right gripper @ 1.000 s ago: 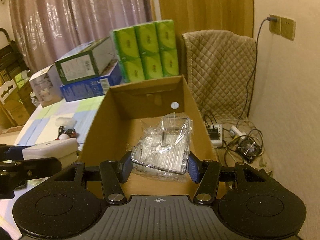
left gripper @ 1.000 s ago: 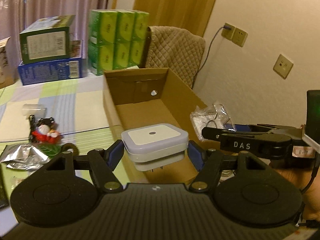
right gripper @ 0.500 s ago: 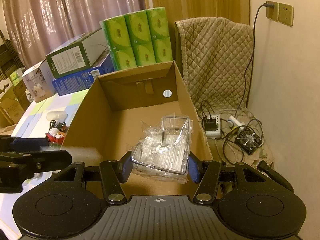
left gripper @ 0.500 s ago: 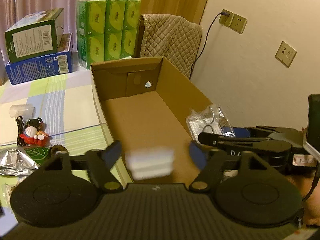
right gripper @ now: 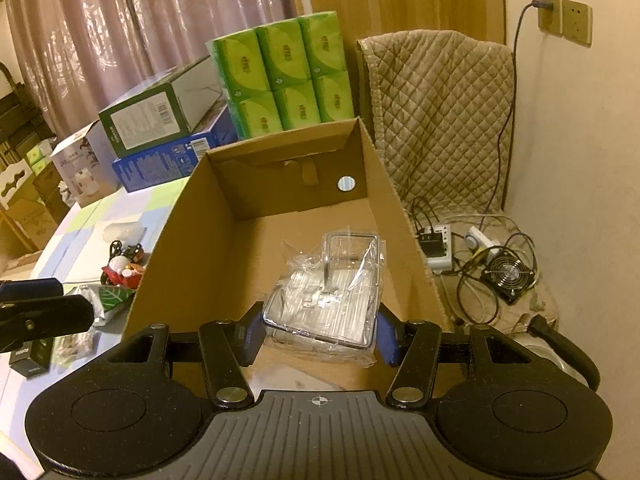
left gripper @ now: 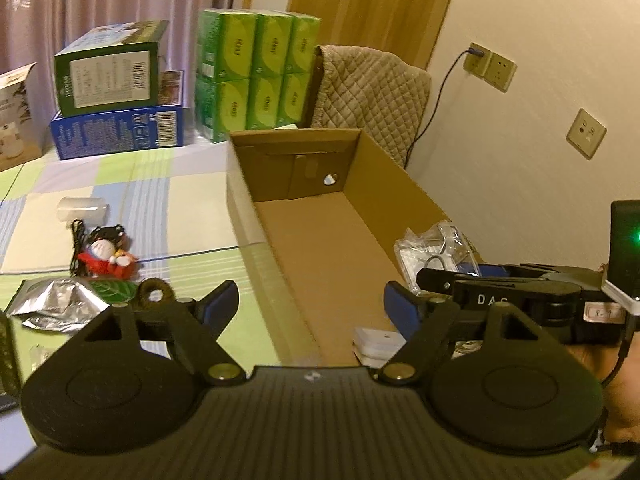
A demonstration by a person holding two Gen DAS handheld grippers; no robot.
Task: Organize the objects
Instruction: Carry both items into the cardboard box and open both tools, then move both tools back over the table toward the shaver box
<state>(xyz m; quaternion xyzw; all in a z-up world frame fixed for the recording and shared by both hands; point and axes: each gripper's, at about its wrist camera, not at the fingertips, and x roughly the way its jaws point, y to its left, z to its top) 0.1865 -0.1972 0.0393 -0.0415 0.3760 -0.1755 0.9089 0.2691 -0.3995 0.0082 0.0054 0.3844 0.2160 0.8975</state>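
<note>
An open cardboard box point(left gripper: 400, 184) point(right gripper: 188, 216) lies lengthwise on the table. My left gripper point(left gripper: 310, 306) hangs open over the box's near left wall, nothing between its fingers. A white square plug-in device point(left gripper: 376, 342) rests on the box floor just below it, partly hidden by the right finger. My right gripper point(right gripper: 320, 330) is shut on a clear plastic packet point(right gripper: 332, 292), held above the near end of the box. The same packet point(left gripper: 436, 248) shows at the box's right wall in the left wrist view.
On the checked tablecloth left of the box lie a red plush toy point(left gripper: 106, 254), a foil bag point(left gripper: 56, 306), a brown ring point(left gripper: 154, 292) and a white capsule point(left gripper: 82, 208). Green tissue packs point(left gripper: 256, 76) and stacked cartons point(left gripper: 116, 96) stand behind. Cables and a fan point(right gripper: 508, 276) lie on the floor at right.
My left gripper opened and the white device dropped from it onto the box floor. The right gripper kept hold of the packet and rose slightly over the box.
</note>
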